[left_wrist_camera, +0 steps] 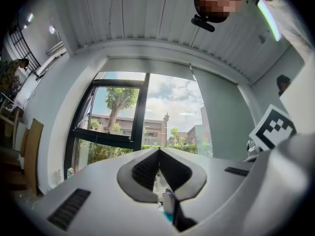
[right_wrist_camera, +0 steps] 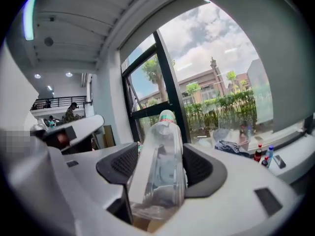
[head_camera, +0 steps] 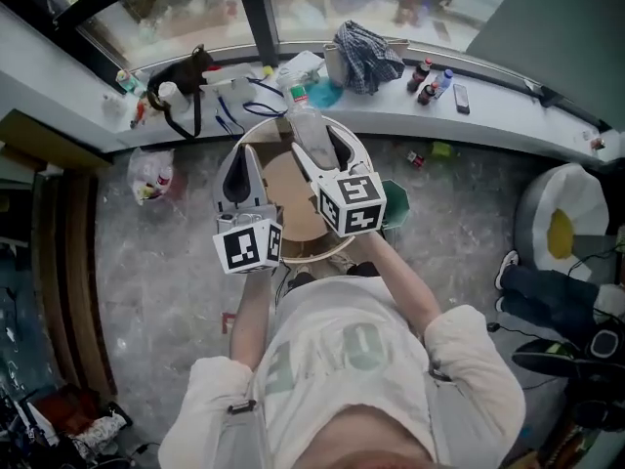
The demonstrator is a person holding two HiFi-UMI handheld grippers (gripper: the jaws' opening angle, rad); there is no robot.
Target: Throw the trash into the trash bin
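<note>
Head view: right gripper (head_camera: 320, 148) clamped on clear bottle (head_camera: 304, 120) above round trash bin (head_camera: 327, 252), long axis along the jaws, green cap pointing away toward the window ledge (head_camera: 488, 115). Left gripper view: left gripper (left_wrist_camera: 158, 152) closed tip to tip, empty. Right gripper view: bottle wedged between the pads, cap uppermost.

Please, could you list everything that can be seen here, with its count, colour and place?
round trash bin: one, white rim, brown inside, on the floor before the person
clear plastic bottle with green cap: one, transparent, held over the bin
checked cloth: one, blue, on the window sill
small drink bottles: about three, dark, on the sill at right
strapped bag: one, black, on the sill at left
plastic bag: one, white, on the floor at left
bean bag: one, white and yellow, at right
left gripper: one, white, shut, empty
right gripper: one, white, shut on the bottle
</note>
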